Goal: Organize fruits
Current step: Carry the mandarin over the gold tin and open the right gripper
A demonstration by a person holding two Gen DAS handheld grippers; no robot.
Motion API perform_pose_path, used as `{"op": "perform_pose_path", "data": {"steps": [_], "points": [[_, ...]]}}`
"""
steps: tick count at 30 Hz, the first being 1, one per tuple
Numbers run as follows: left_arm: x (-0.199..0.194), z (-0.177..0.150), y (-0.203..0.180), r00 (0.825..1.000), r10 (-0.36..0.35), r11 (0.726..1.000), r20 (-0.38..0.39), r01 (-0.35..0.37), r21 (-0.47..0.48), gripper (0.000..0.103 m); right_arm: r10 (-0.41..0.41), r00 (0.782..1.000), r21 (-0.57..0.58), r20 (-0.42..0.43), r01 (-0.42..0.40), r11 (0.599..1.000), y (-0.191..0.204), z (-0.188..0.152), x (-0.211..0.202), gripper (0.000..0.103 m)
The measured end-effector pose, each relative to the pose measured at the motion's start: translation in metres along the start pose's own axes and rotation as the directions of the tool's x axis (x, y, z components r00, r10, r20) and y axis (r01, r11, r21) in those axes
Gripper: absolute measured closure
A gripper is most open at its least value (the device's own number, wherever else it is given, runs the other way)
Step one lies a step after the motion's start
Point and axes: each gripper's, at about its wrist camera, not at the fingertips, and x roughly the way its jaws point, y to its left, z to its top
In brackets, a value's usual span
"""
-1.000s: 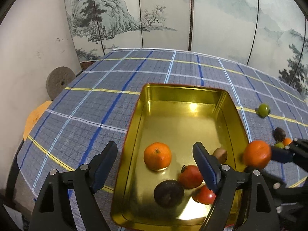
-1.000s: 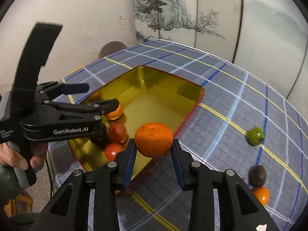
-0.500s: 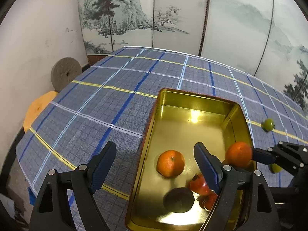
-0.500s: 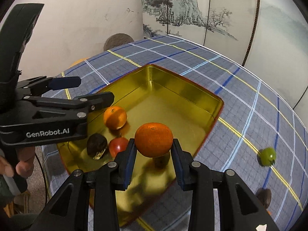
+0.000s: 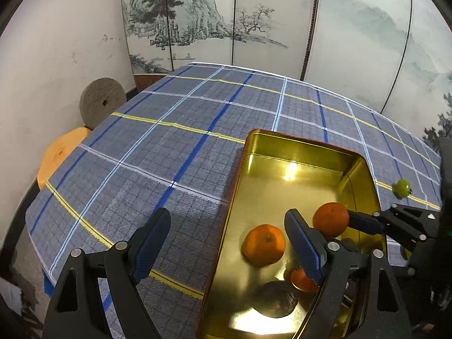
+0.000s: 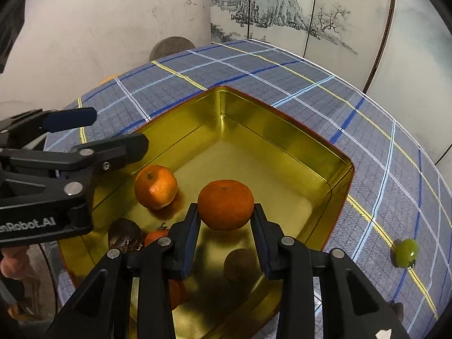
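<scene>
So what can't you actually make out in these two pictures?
- Red fruit in the gold tray: left wrist view, half hidden by the left gripper finger.
- Dark fruit: right wrist view, partly covered by the left gripper; kind unclear.
- Brown fruit under the held orange: shadowed by the right gripper.
- Dark object: right wrist view, cut off at the picture's edge.
</scene>
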Motion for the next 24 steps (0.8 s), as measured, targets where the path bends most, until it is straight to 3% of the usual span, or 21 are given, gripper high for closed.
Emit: {"op": "perform_pose_path", "data": {"steps": [24], "points": [[-0.008, -0.01, 0.018, 0.999, 0.029, 0.999, -0.014, -0.03, -0.033, 0.02, -0.033, 0.999, -0.01, -0.017, 0.033, 0.999, 0.0, -0.001, 0.013, 0.067]]}}
